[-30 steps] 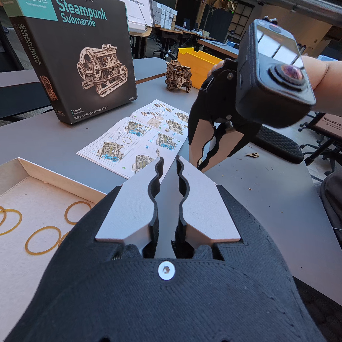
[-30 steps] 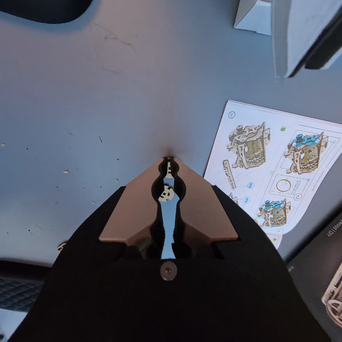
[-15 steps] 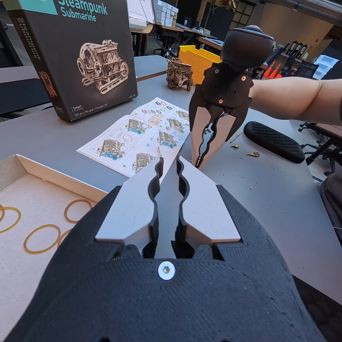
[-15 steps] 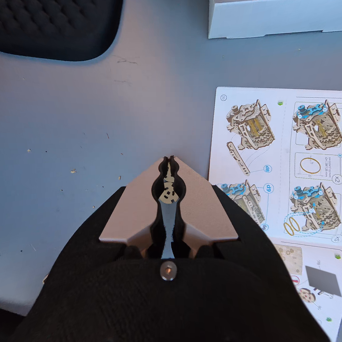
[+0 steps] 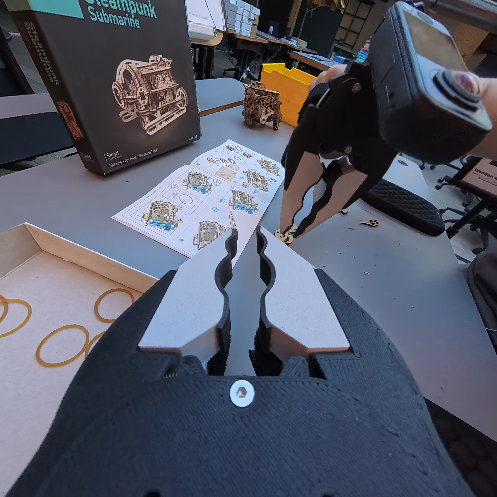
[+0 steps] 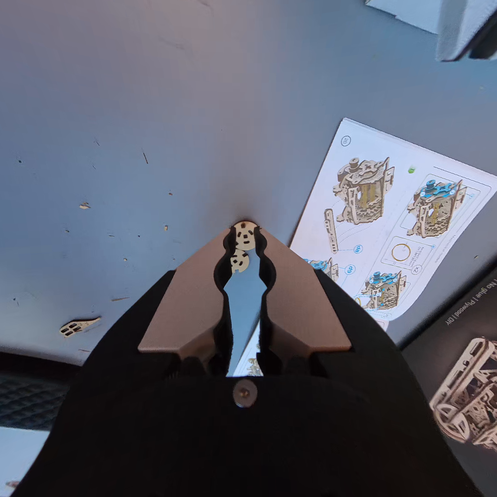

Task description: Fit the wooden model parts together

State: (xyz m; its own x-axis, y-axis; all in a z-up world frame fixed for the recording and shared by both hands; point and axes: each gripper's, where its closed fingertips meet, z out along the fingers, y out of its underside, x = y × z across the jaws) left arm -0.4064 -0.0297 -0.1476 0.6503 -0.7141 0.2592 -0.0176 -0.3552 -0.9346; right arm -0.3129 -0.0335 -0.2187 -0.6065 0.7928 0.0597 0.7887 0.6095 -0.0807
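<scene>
1. Left gripper (image 5: 246, 234), in its own view, hangs over the grey table (image 5: 376, 295) with its fingers apart and nothing between them.
2. Behind it stands a dark box (image 5: 121, 80) with teal and white lettering and a picture of a wooden model. An open booklet (image 5: 204, 193) of drawn steps lies in front of the box.
3. At the left is a cardboard tray (image 5: 80, 258) with rubber bands (image 5: 63, 345) in it; the picture's edge cuts it off.
4. Farther back stand a built wooden model (image 5: 262, 107) and a yellow bin (image 5: 285, 83).
5. The right gripper (image 5: 291, 232) points steeply down, its tips at a wooden disc (image 5: 283, 236) on the table just beside the booklet. Its camera (image 5: 430, 80) hides most of the hand behind it.
6. A black pad (image 5: 403, 212) and a wooden scrap (image 5: 370, 222) lie beyond.
7. In the right wrist view, the right gripper (image 6: 244, 228) has its fingers parted, one tip on each side of the wooden disc (image 6: 243, 238), which lies flat on the table (image 6: 134, 107).
8. A second disc (image 6: 239, 263) shows just behind the first, partly hidden by a finger; whether the two are joined is hard to tell.
9. The booklet (image 6: 403, 215) and a corner of the box (image 6: 470, 363) lie to the right, and the wooden scrap (image 6: 78, 326) to the left.
10. The top right corner is blurred and cut off.
</scene>
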